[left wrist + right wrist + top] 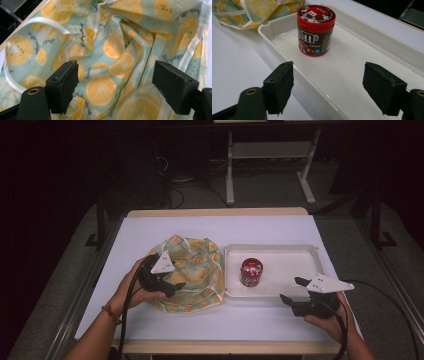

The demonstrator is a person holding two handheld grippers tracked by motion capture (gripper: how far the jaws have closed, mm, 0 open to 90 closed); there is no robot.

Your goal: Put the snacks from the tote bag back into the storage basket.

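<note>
- high view, frame centre: left gripper [176, 286], jaws spread, over fruit-print bag [197, 265], seemingly poised to grasp.
- lower right: right gripper [293, 290], jaws spread, facing candy jar [251, 272] in white tray [292, 257].

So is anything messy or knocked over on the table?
Nothing is knocked over or spilled. The candy jar stands upright in the white tray with its lid on. The fruit-print bag lies crumpled beside the tray, its edge touching the tray's rim. Both grippers, left and right, are open and hold nothing.
</note>
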